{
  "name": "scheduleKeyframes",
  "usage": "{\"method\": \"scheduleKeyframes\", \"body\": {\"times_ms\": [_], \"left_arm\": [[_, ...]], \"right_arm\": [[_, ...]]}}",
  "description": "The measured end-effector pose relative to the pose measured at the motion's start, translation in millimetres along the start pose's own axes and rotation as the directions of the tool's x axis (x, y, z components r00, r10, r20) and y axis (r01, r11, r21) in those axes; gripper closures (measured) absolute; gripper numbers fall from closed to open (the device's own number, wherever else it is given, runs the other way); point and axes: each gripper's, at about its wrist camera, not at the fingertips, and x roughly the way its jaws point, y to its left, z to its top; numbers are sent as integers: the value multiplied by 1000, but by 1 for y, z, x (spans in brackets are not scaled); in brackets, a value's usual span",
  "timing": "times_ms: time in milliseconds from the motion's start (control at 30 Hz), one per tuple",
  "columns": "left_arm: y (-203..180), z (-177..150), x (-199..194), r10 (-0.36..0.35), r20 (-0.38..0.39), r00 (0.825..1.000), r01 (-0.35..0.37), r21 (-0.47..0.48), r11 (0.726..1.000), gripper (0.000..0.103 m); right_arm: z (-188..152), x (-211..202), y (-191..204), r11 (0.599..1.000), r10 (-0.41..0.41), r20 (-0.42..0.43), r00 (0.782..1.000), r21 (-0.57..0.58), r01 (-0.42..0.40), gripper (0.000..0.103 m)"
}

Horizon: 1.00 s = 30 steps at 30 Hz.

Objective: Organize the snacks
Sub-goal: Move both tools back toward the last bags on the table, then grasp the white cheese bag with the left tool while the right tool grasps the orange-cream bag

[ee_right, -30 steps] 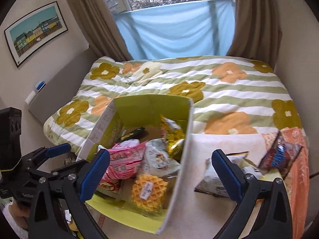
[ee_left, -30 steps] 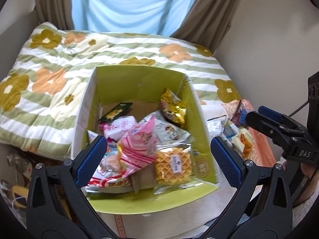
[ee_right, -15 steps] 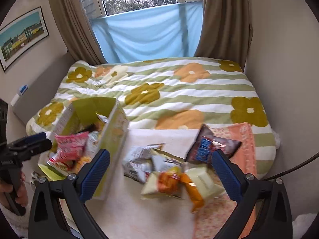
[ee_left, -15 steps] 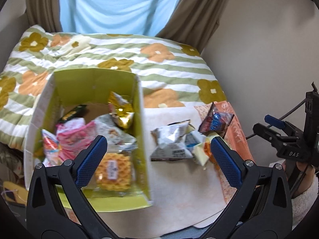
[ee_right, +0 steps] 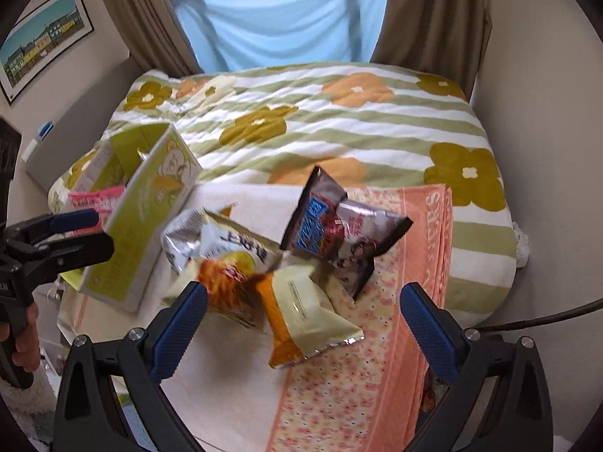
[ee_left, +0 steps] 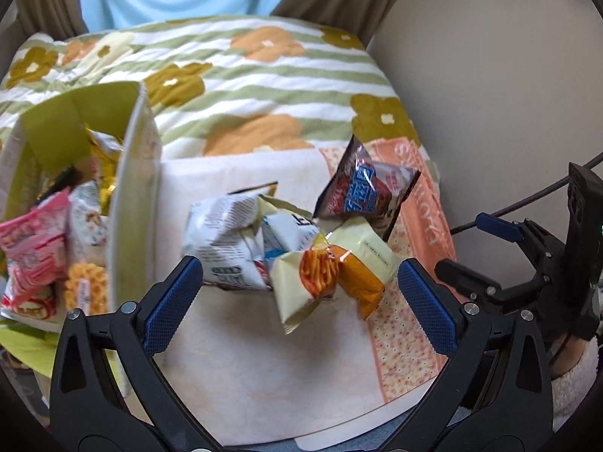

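A green cardboard box (ee_left: pixel 132 196) stands at the left, holding a pink packet (ee_left: pixel 34 241), a waffle pack (ee_left: pixel 84 290) and a gold packet (ee_left: pixel 103 165). To its right lies a loose pile: a silver-white bag (ee_left: pixel 222 237), a cream bag with fries (ee_left: pixel 309 282), a cream-and-orange bag (ee_left: pixel 365 263) and a dark brown-and-blue bag (ee_left: pixel 361 188). My left gripper (ee_left: pixel 297 278) hangs open just before the pile, holding nothing. My right gripper (ee_right: pixel 303 297) is open over the cream-and-orange bag (ee_right: pixel 301 312), near the dark bag (ee_right: pixel 328 222) and the box (ee_right: pixel 150 218).
The snacks lie on a white cloth (ee_left: pixel 264 369) with an orange flowered towel (ee_right: pixel 369 369) at its right. Behind is a bed with a green-striped flower quilt (ee_right: pixel 339 120). A wall (ee_left: pixel 508 94) and a black cable (ee_right: pixel 546 316) bound the right side.
Both views have swung from the box to the loose pile on the right, and come closer to it. Both grippers stay open and empty.
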Motion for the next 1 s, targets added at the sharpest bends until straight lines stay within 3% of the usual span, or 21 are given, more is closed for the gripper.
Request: {"method": "scheduleKeyframes", "body": {"times_ms": [400, 700, 867, 1000], "left_arm": [[-18, 6, 82, 23, -176, 984, -12, 61, 998, 10], [-6, 3, 111, 37, -233, 972, -27, 47, 999, 22], [-2, 4, 119, 40, -249, 968, -31, 40, 999, 39], [-4, 2, 121, 39, -252, 967, -25, 58, 998, 41]], "right_arm": [[-23, 54, -4, 996, -31, -108, 994, -83, 22, 1], [-22, 86, 6, 986, -53, -170, 984, -165, 24, 2], [-22, 99, 10, 980, -47, -187, 981, -201, 9, 2], [-23, 110, 16, 971, -47, -202, 978, -240, -3, 2]]}}
